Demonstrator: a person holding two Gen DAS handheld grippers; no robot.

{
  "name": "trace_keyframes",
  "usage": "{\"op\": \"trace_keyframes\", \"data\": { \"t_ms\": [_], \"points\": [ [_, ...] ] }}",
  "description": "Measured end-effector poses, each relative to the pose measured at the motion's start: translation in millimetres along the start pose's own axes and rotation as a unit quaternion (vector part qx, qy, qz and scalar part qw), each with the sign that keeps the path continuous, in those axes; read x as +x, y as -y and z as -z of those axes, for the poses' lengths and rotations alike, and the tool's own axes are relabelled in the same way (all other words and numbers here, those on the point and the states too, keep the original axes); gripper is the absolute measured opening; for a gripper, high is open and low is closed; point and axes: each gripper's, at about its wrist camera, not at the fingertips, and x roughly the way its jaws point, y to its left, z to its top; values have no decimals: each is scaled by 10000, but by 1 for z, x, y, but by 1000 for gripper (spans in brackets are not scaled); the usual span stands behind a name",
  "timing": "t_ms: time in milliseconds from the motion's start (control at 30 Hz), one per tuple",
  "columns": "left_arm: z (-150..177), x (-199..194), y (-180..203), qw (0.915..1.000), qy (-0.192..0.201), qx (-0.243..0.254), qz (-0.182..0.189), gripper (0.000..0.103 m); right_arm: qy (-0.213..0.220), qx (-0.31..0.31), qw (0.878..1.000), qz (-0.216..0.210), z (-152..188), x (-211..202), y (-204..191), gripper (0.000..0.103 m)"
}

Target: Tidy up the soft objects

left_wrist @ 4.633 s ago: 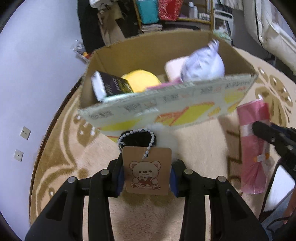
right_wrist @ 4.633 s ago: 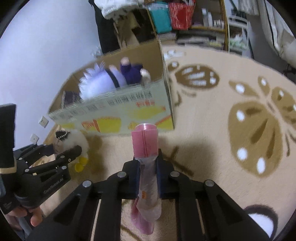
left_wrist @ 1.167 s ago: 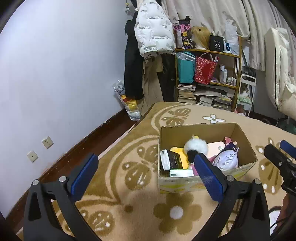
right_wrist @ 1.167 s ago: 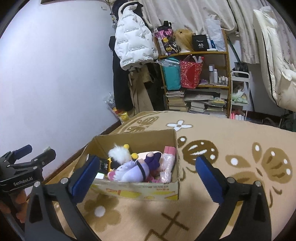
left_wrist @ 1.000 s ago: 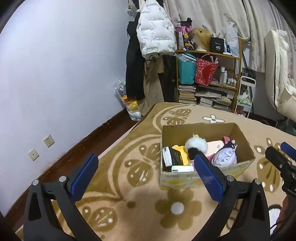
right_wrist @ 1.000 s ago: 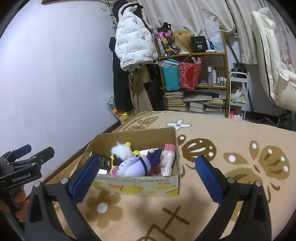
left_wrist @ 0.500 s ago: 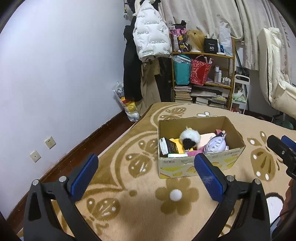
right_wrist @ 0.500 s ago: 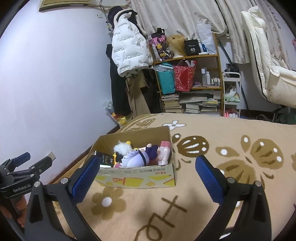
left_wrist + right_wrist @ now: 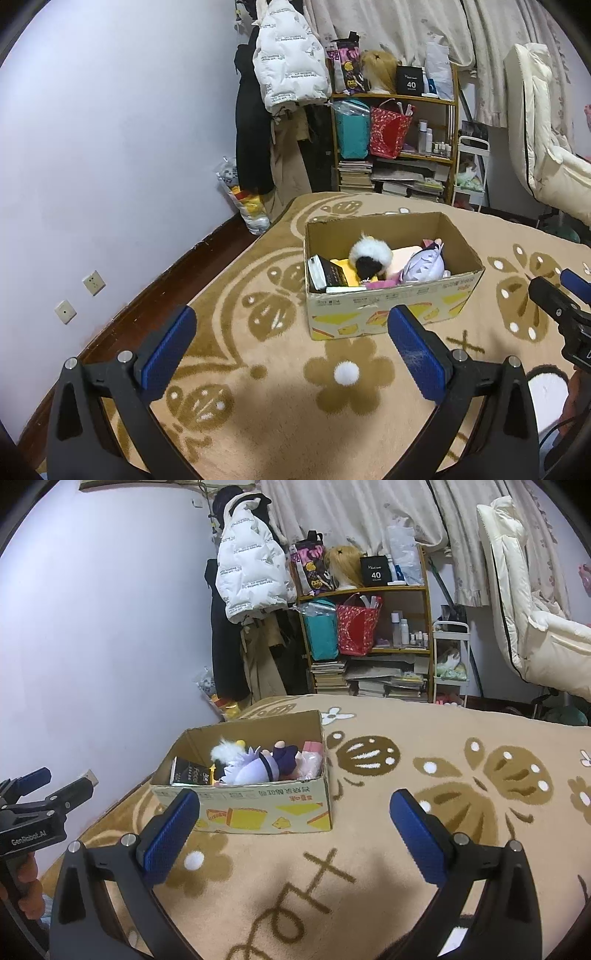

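The soft toys lay inside the cardboard box on the rug. The box's long axis ran crosswise, ahead of both tools. The left gripper and right gripper were spread wide, empty, well apart from it, about equally near.

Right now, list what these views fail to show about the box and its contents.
- Cardboard box floor: both views, covered by toys.
- Yellow plush: left view, mostly under the white-and-black fluffy toy.
- Pink roll: right view, lower part behind the box wall.
- Black packet text: too small.
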Motion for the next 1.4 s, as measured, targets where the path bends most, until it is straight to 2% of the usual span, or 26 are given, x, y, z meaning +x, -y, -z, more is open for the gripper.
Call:
{"op": "trace_keyframes", "data": {
  "t_ms": [167,300,733,1400],
  "points": [
    [1,3,-11,9993,-18,-348,143,102,-85,-53,9999,-42,4,3,-1,103],
    [1,10,-13,9990,-125,-397,137,102,-141,-83,9999,-28,6,4,-2,103],
    [3,16,9,9996,-135,230,-69,102,-194,31,9998,-60,7,9,-1,103],
    [6,18,14,9993,-172,320,-101,102,-130,241,9996,-122,6,5,6,103]
  ]
}}
